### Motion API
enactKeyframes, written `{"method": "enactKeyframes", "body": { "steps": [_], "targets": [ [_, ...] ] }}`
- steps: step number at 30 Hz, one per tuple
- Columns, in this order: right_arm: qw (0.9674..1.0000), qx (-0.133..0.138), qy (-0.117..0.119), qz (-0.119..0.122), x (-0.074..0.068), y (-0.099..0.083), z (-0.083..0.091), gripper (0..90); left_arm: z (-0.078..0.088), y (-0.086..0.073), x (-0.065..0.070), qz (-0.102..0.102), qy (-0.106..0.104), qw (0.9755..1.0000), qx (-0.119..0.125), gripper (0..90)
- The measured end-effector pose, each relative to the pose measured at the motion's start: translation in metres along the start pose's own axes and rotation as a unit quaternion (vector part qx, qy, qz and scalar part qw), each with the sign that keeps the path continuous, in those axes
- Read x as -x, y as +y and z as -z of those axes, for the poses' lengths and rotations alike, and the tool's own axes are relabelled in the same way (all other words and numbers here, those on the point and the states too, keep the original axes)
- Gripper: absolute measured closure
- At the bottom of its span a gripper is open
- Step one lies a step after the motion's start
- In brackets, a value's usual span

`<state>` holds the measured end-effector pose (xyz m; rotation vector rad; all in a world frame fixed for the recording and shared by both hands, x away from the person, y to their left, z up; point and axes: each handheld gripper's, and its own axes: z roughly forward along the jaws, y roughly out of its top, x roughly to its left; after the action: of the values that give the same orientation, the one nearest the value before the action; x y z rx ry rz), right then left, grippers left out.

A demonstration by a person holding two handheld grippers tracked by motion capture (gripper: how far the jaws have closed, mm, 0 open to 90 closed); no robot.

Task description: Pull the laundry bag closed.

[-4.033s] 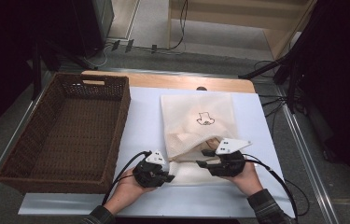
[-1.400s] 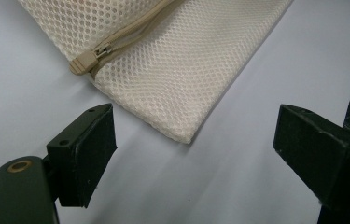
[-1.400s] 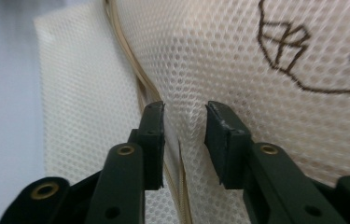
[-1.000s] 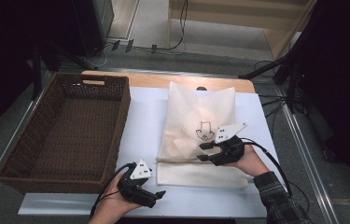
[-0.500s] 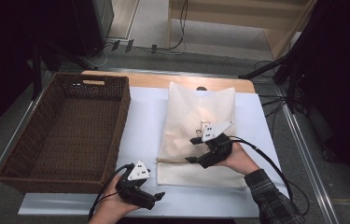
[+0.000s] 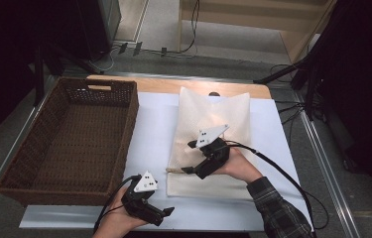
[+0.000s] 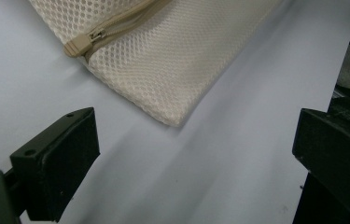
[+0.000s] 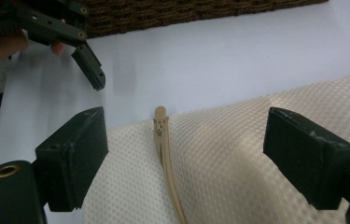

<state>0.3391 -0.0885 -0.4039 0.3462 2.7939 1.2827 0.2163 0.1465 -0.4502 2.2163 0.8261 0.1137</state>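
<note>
Cream mesh – a zippered laundry bag [image 6: 213, 144] was laid flat on the white sheet [image 6: 154, 124] covering the table, right of centre, its length running from near to far. A tan zipper [image 8: 165, 154] was seen across the bag close to its near end, with the zipper's end tab [image 7: 77, 45] poking just past the bag's left edge.

The right gripper [image 6: 189, 157] was held over the near-left part of the bag, jaws spread wide and pointed left; in the right gripper view the zipper end was framed between the two black jaws, nothing gripped.

The left gripper [image 6: 167, 214] was kept low at the near edge of the sheet, left of the bag and apart from it – jaws wide, nothing between them. In the left gripper view the bag's near-left corner [image 7: 175, 119] was seen beyond the jaws on bare white sheet.

A brown wicker basket [image 6: 129, 106] was placed at the left side of the table, just beside the sheet. A plaid sleeve [image 6: 278, 213] was seen on the right forearm.
</note>
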Motion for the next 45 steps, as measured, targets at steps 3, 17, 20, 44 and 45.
{"method": "enactKeyframes", "body": {
  "steps": [3,17,20,44,45],
  "targets": [
    [1.0,-0.005,0.004,0.003,-0.001,0.003,-0.01,15.0,0.001,-0.001,0.0,0.0,0.0,1.0,0.007,0.0],
    [0.9993,-0.026,0.025,0.009,-0.011,0.012,-0.053,28.1,0.01,-0.008,0.004,-0.013,0.008,0.9997,0.018,0.0],
    [0.9992,-0.028,0.026,0.013,-0.013,0.012,-0.061,34.2,0.01,-0.007,0.004,-0.013,0.009,0.9997,0.02,0.0],
    [0.9977,-0.061,0.01,0.027,-0.016,0.001,-0.087,72.8,0.008,-0.007,0.003,-0.013,0.01,0.9997,0.016,0.0],
    [0.9976,-0.062,0.009,0.028,-0.016,0.001,-0.087,73.8,0.008,-0.007,0.004,-0.013,0.011,0.9997,0.015,0.0]
  ]
}}
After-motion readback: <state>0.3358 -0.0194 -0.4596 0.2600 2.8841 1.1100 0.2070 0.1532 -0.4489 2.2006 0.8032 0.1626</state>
